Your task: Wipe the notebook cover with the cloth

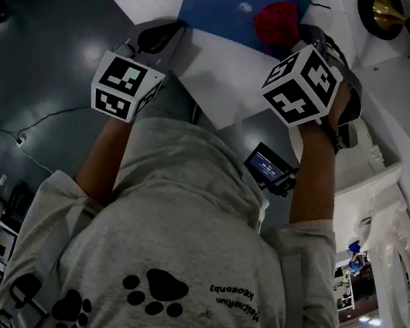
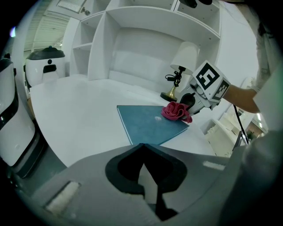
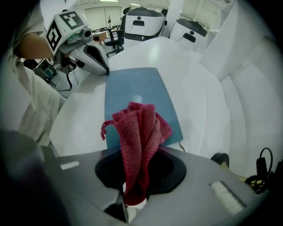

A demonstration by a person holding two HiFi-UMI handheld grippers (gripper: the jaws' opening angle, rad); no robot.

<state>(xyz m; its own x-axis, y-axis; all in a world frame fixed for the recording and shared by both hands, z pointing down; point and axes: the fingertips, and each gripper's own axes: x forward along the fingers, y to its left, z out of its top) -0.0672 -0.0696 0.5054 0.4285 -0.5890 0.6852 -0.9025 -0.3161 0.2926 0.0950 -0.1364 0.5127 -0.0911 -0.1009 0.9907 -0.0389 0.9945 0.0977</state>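
**Operator:** State the position of the notebook.

**Technician:** The notebook (image 2: 148, 124) lies closed and flat on the white surface (image 2: 75, 114), blue cover up. One corner points toward the left gripper (image 2: 142, 148).

**Operator:** Condition of the left gripper's fingers?

**Technician:** Clenched together, with nothing between them. The tips sit just beside that near corner of the notebook. No view confirms contact with the cover.

**Operator:** And the right gripper?

**Technician:** The right gripper (image 3: 140, 154) has its fingers clamped on the red cloth (image 3: 138, 128). The cloth passes through the fingers. A short end extends back into the gap behind the tips, and the larger bunched part sticks out past them.

**Operator:** Where is the cloth relative to the cover?

**Technician:** In the left gripper view, the bunched part rests on the cover at the end far from the left gripper, on the side of the lamp (image 2: 182, 66). In the head view, it overlaps the notebook's right edge. A small pale spot (image 2: 158, 118) shows on the cover just beside the cloth, toward the centre.

**Operator:** Spacing between the two grippers?

**Technician:** They stand at opposite ends of the notebook, well apart, with the blue cover between them.
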